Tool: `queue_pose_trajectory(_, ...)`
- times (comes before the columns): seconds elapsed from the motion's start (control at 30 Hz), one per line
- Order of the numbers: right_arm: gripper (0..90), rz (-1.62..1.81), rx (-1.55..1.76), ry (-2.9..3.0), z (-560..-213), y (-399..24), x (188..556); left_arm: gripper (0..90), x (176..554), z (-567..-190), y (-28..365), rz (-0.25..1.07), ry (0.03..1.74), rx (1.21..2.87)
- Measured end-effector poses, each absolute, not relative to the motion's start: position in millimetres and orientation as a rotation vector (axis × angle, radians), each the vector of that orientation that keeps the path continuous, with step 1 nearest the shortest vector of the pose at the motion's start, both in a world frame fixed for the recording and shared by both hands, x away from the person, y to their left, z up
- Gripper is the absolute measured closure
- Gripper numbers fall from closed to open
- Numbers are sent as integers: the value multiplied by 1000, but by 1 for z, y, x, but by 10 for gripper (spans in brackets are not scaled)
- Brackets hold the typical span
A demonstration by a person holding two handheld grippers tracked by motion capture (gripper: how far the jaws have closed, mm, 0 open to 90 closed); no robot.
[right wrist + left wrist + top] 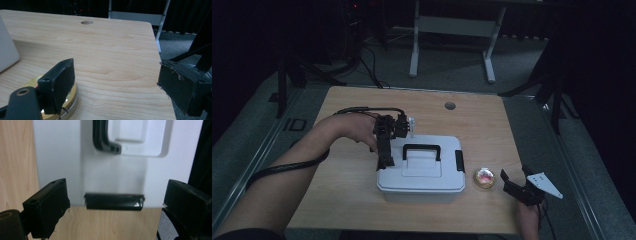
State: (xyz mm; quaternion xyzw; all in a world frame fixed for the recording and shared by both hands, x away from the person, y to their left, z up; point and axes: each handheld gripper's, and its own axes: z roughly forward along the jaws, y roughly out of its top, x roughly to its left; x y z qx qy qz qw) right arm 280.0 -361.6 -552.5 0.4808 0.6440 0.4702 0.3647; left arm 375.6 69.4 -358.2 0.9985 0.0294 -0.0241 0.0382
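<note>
A white lidded box (424, 179) with a black carry handle (422, 148) stands mid-table. My left gripper (385, 156) hangs over the box's left end, held by a hand reaching in from the left. In the left gripper view the left gripper (116, 206) is open, and its jaws straddle the black side latch (114, 201) without touching it, below the white lid (62, 157) and handle (102, 138). My right gripper (515, 176) is open and empty near the front right corner. In the right gripper view its left jaw hovers over a small round gold tin (71, 100).
The gold tin (485, 178) lies on the table just right of the box, whose second latch (460, 160) faces it. A cable hole (450, 106) marks the far side of the wooden table (352, 195). Table edges and dark stand legs lie beyond.
</note>
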Motion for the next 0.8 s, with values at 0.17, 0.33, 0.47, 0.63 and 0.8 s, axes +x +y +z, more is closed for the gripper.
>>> queue_pose_trajectory(0.17,134,1212,1239,1656,-552,-362,280,50,381,-357,57,-80,78,3067)
queue_pose_trajectory(0.33,134,1213,1239,1656,-553,-362,280,91,384,-360,48,-92,57,3066)
queue_pose_trajectory(0.47,134,1215,1237,1657,-553,-362,280,165,384,-363,42,-61,31,3072)
queue_pose_trajectory(0.63,135,1217,1237,1660,-553,-362,280,367,384,-367,37,-50,0,3096)
queue_pose_trajectory(0.8,135,1212,1234,1667,-552,-362,280,579,382,-370,32,-77,-14,3123)
